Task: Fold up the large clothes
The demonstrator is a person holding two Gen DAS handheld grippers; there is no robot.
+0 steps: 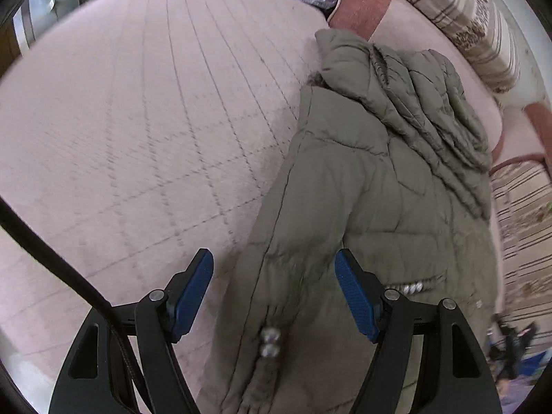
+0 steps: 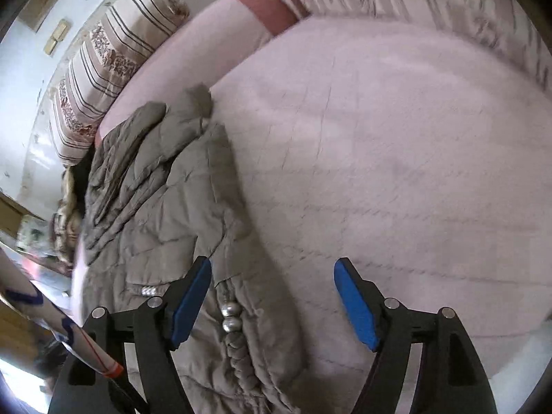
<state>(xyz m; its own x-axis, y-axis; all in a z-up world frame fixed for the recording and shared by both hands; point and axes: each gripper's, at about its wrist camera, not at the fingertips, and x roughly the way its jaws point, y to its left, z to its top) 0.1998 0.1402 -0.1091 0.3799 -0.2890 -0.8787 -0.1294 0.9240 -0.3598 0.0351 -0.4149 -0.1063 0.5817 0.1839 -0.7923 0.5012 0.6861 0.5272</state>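
Note:
An olive quilted puffer jacket (image 1: pixel 379 189) lies lengthwise on a pink quilted bed cover (image 1: pixel 138 120), its hood (image 1: pixel 414 96) at the far end. My left gripper (image 1: pixel 272 255) is open above the jacket's near left edge, and its pads are not pressing on the cloth. Two silver beads (image 1: pixel 270 343) sit on the trim between its fingers. In the right wrist view the jacket (image 2: pixel 165 207) fills the left half. My right gripper (image 2: pixel 272 262) is open over the jacket's near right edge, with a row of silver beads (image 2: pixel 229 317) by its left finger and bare cover (image 2: pixel 396 138) under the right one.
Striped pillows (image 1: pixel 465 10) (image 2: pixel 103 62) and a red-pink cushion (image 1: pixel 362 3) (image 2: pixel 262 3) line the far side of the bed by the wall. A black strap (image 1: pixel 51 258) crosses the left wrist view. A white roll with blue marks (image 2: pixel 51 317) lies at the right wrist view's lower left.

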